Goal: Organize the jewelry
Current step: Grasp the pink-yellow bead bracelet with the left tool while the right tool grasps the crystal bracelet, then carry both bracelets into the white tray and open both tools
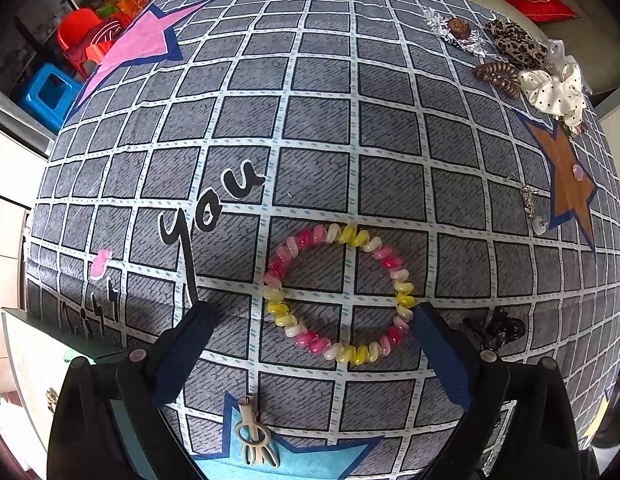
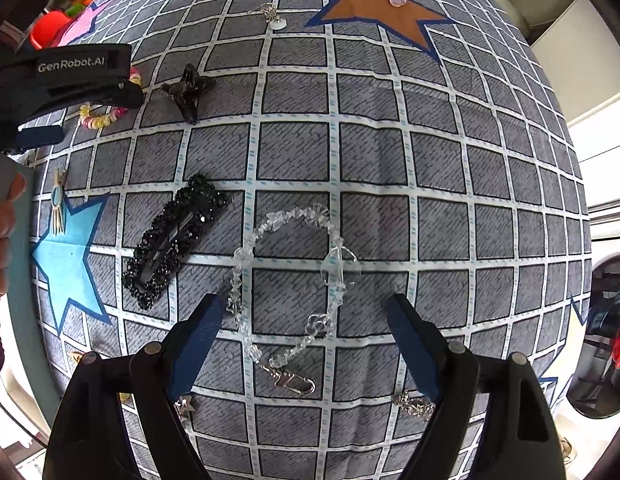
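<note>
R gripper (image 2: 306, 312): jaws spread wide above grid-print cloth (image 2: 430, 160), nothing held; clear bead chain (image 2: 286, 280) w/ metal clasp (image 2: 296, 383) lies looped between jaws, clasp end nearest cam; black beaded hair clip (image 2: 176, 240) just left of left jaw; black claw clip (image 2: 188, 92) far ahead-left; L gripper (image 2: 62, 80) at upper left, over pink/yellow coil tie (image 2: 104, 118); orange star print (image 2: 374, 10) far ahead.

Pink-yellow coil bracelet (image 1: 339, 294) flat on cloth; clear bead chain (image 2: 286, 280) looped, flat.
</note>
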